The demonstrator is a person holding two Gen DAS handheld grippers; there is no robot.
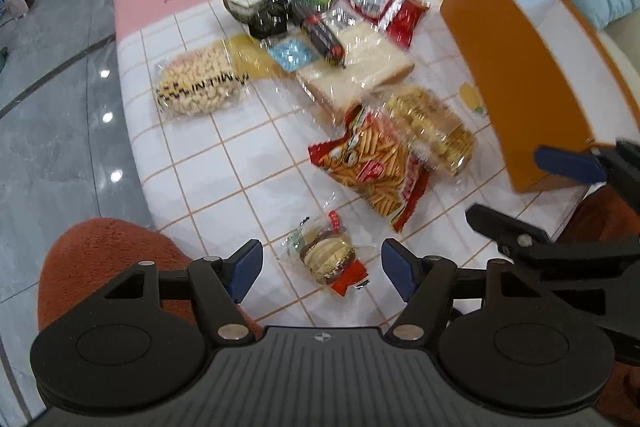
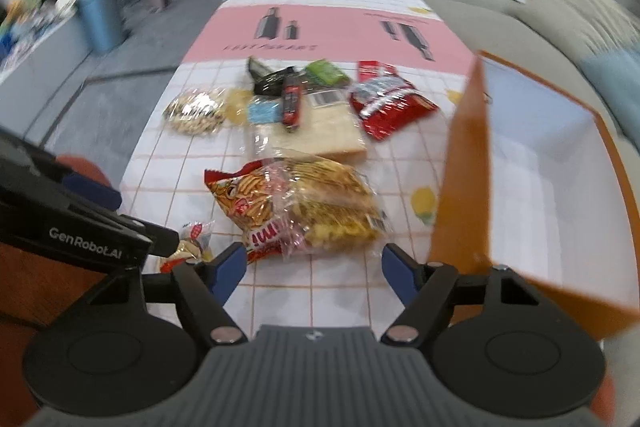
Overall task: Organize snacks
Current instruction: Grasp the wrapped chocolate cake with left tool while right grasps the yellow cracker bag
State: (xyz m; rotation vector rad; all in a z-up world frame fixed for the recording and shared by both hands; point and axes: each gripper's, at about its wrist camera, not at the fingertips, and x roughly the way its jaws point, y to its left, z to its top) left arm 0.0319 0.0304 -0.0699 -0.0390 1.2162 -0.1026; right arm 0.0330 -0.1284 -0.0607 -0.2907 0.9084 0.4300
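Crinkling plastic snack packets (image 1: 372,171), orange box (image 1: 528,75)

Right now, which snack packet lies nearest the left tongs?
The small clear-wrapped burger-shaped snack, lying alone on the tablecloth directly between the open left tongs. The red fries-print bag and the other packets lie farther up the table.
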